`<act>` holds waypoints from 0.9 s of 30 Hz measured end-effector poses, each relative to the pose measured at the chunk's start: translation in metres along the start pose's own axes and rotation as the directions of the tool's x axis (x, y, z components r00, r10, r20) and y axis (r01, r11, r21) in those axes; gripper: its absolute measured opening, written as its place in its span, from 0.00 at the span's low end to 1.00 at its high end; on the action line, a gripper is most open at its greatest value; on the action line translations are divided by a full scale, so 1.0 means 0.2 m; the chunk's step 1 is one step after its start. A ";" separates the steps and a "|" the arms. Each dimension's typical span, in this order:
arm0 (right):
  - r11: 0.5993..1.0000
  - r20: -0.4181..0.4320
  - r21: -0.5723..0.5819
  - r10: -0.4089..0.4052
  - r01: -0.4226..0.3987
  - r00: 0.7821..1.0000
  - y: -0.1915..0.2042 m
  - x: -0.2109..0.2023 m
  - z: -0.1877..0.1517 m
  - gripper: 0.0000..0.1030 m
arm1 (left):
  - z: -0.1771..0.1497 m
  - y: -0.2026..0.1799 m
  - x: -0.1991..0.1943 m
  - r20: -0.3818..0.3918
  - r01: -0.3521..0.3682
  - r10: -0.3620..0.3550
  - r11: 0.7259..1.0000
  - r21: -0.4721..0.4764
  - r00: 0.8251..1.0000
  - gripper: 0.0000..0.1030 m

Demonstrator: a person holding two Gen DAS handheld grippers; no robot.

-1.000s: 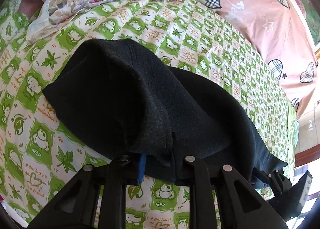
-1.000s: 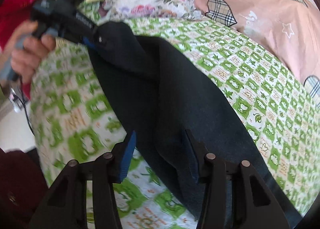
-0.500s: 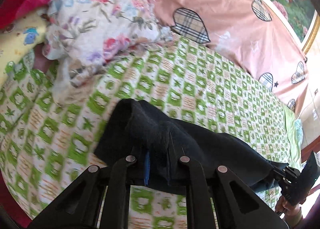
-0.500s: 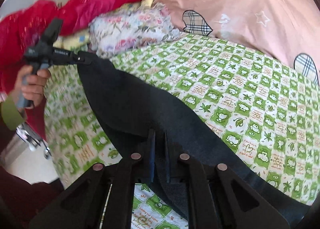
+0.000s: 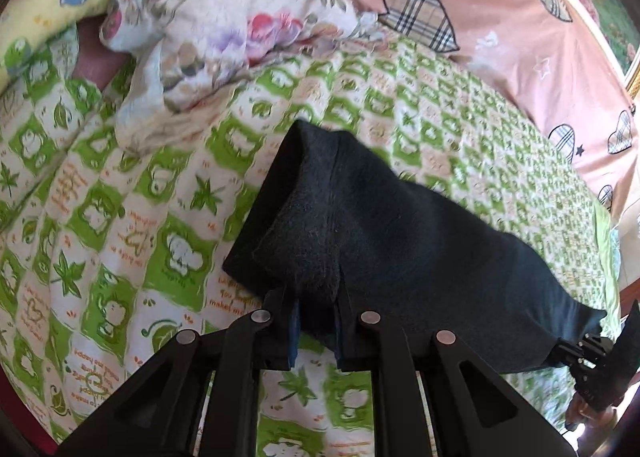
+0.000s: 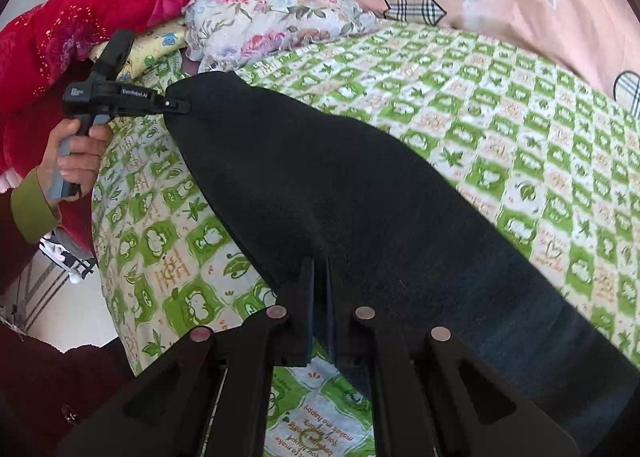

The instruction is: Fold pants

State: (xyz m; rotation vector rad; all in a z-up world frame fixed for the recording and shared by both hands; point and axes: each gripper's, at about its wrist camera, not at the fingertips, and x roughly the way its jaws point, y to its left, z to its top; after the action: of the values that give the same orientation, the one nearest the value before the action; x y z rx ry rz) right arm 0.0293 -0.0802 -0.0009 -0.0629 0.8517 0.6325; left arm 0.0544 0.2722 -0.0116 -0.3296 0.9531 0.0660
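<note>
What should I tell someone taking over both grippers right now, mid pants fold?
Left gripper: pinching a bunched end of the black pants; its jaws are easing open a little, cloth between them.
Right gripper: shut on the other end of the pants.
Pants: hanging stretched between the two grippers, just above the green patterned bedsheet. Floral bedding and a pink quilt lie at the far side of the bed.
Done: both ends gripped and lifted.
Left: no finished fold shows yet. Probably bring the ends together, lay the pants down and flatten them. Watch the left grip.
</note>
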 end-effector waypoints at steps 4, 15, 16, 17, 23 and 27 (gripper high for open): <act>0.999 -0.028 0.048 0.023 -0.022 0.999 -0.02 0.03 0.00 0.11 | -0.04 0.03 -0.02 0.002 -0.020 0.020 1.000 -0.020 1.000 0.23; 0.996 0.068 0.054 0.062 -0.066 0.996 0.04 -0.07 0.14 0.39 | -0.13 0.11 -0.16 -0.009 -0.032 0.031 0.988 -0.149 0.999 0.60; 0.996 0.076 0.057 0.063 -0.067 0.995 0.03 -0.07 0.17 0.39 | -0.13 0.11 -0.16 -0.020 -0.018 0.015 0.987 -0.161 1.000 0.60; 0.996 0.082 0.063 0.056 -0.061 0.995 0.02 -0.06 0.21 0.39 | -0.13 0.11 -0.14 -0.037 0.000 -0.006 0.984 -0.177 0.999 0.63; 0.988 0.110 0.132 0.064 -0.078 0.992 -0.12 0.04 0.44 0.39 | -0.12 0.08 -0.03 -0.106 -0.016 -0.005 0.981 -0.195 0.994 0.67; 0.981 0.075 0.167 0.089 -0.101 0.993 -0.22 0.17 0.58 0.39 | -0.09 0.11 0.01 -0.100 -0.021 -0.001 0.976 -0.217 0.995 0.67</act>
State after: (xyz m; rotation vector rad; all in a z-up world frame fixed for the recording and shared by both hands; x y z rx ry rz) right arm 0.1501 -0.0645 0.0433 0.1543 0.8440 0.6450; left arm 0.0372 0.2865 -0.0285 -0.5347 1.0487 0.1659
